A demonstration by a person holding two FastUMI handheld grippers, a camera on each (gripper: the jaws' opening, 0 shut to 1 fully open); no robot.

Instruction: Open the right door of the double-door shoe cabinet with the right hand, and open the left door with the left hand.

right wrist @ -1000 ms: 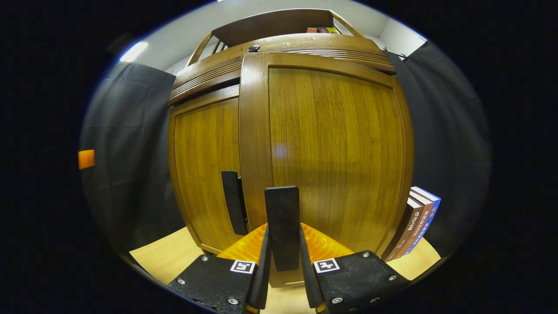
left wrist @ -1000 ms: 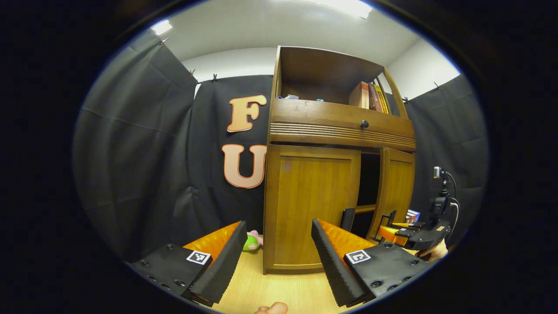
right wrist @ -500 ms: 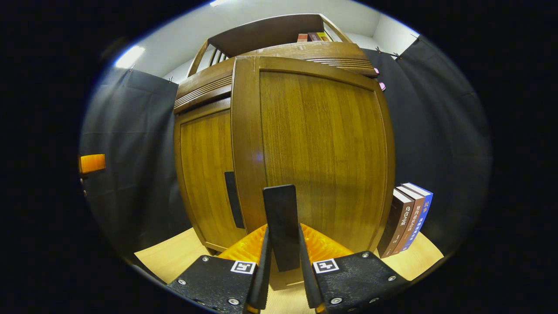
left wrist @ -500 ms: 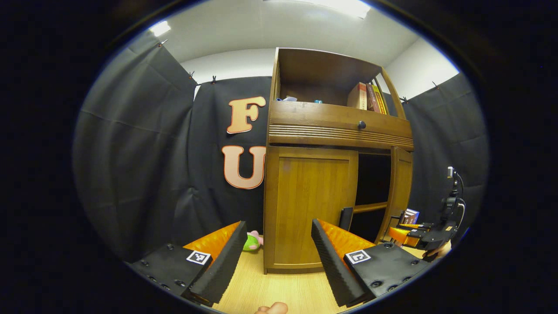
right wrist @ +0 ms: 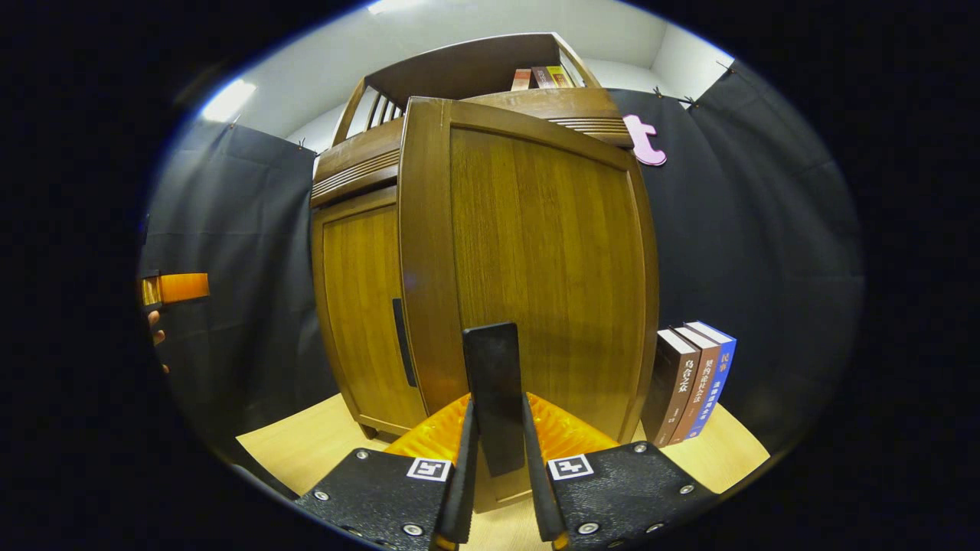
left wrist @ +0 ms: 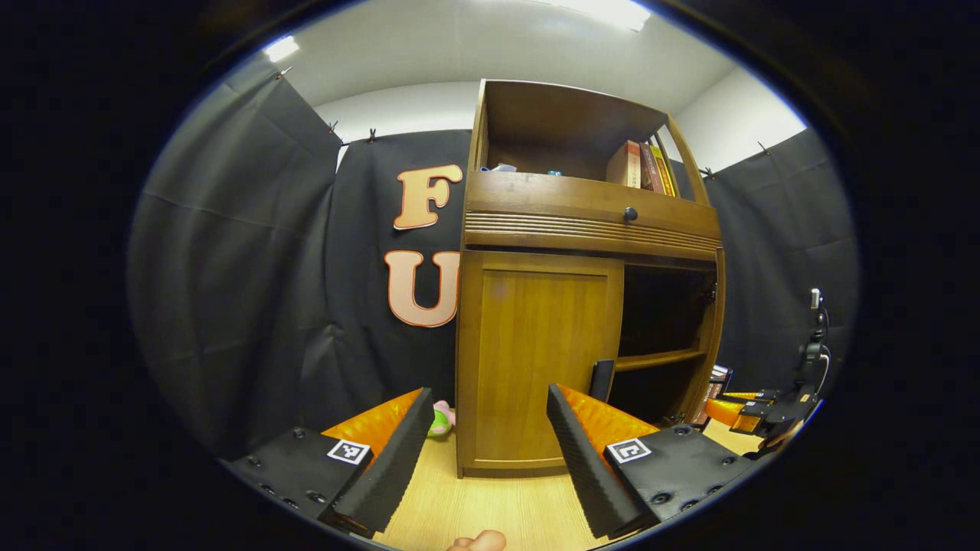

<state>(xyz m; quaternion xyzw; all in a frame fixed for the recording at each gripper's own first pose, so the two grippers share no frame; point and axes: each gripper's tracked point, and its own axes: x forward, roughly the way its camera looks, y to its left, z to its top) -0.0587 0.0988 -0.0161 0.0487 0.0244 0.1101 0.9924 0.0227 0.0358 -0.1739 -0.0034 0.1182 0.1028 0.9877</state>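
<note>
The right gripper [right wrist: 498,459] is clamping the right door's handle [right wrist: 496,383] — swinging it wide; the left gripper [left wrist: 486,451] is waiting, spread, before the left door [left wrist: 536,352].

Book spines [right wrist: 693,381] beside the cabinet, printed characters too small to read

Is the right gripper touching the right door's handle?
Touching. In the right gripper view the right gripper has both fingers closed against the sides of the dark upright handle on the swung-out right door, with no gap showing.
</note>
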